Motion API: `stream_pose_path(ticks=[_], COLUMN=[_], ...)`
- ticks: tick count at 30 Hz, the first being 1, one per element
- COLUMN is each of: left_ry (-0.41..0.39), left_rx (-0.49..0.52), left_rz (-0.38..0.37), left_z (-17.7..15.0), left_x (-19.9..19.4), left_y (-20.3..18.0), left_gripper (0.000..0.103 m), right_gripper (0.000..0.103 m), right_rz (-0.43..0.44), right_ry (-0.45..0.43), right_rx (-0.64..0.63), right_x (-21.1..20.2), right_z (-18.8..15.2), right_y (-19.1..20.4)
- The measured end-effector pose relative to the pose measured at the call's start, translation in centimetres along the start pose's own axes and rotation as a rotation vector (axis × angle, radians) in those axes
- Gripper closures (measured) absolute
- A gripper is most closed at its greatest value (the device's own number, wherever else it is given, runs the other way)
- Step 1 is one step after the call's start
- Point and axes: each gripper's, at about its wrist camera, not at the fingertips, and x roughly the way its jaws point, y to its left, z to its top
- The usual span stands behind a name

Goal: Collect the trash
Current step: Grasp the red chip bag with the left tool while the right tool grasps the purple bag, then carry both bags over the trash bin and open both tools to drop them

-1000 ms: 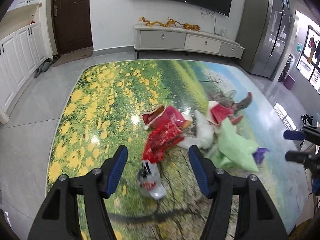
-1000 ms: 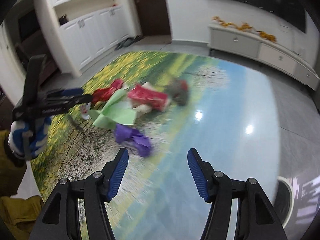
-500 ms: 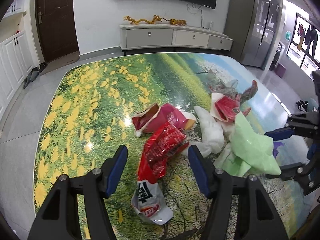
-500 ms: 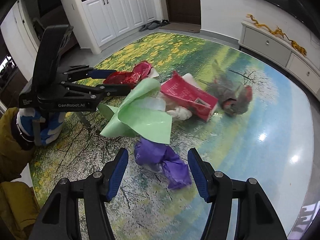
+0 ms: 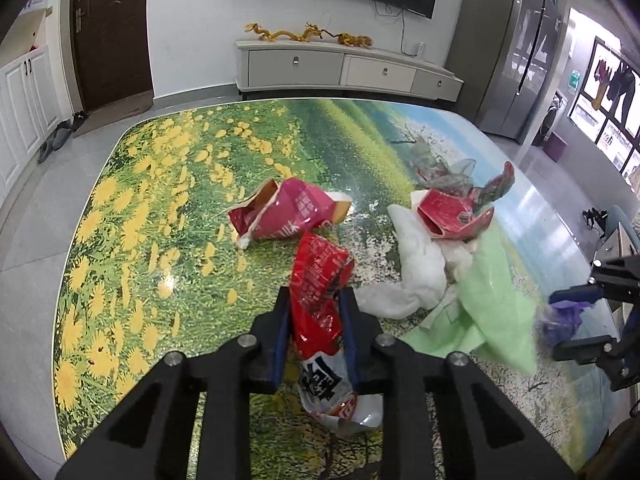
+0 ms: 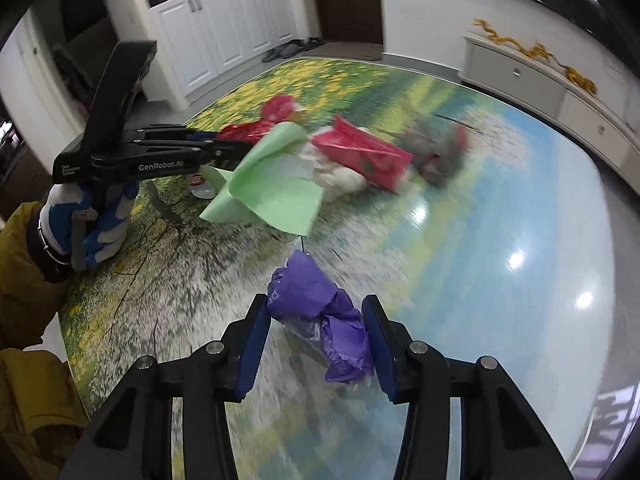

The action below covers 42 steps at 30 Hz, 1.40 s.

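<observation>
Trash lies on a table with a flower-meadow print (image 5: 132, 208). My left gripper (image 5: 314, 316) is shut on a red and white snack bag (image 5: 320, 280); it also shows in the right wrist view (image 6: 224, 140). My right gripper (image 6: 318, 332) is closed around a crumpled purple wrapper (image 6: 320, 320), and shows at the right edge of the left wrist view (image 5: 572, 320). A light green sheet (image 5: 492, 300) lies between the grippers. A pink-red bag (image 5: 288, 212), a red carton (image 5: 448, 212), white tissue (image 5: 420, 268) and a grey-red plastic bag (image 5: 452, 172) lie beyond.
A white TV cabinet (image 5: 344, 68) stands against the far wall beyond the table. A dark door (image 5: 108, 32) and white cupboards (image 6: 224, 48) are to the left. The table's right half has a glossy blue print (image 6: 500, 220).
My left gripper moved forward and shut on the red and white snack bag. My right gripper moved up to the purple wrapper and closed around it.
</observation>
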Motion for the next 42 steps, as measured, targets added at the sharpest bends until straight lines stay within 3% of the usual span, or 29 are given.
stream_pose_path(ticks=[9,20,31,42], left_ry=[-0.032,-0.137,-0.235,-0.261], left_rx=[-0.046,-0.053,-0.005,0.05], left_rz=[0.013,0.05,-0.017,-0.108], left_z=[0.4,1.1,1.5,2.1], left_x=[-1.5,-7.7,-13.6,-16.0], left_y=[-0.3,-2.4,-7.5,-13.1], left_gripper=[0.084,0.084,0.084,0.084], right_gripper=[0.058,0.059,0.059,0.059], right_rz=[-0.092,-0.173,-0.254,-0.324], right_ry=[-0.087,-0.202,-0.293,-0.332], right_rx=[0.164,0.217,0.259,0.32], right_x=[-5.7,-11.4,-16.0,-19.1], right_z=[-3.9,-6.1,-7.4,-8.8], right_y=[-2.4,-2.2,-0.6,-0.8])
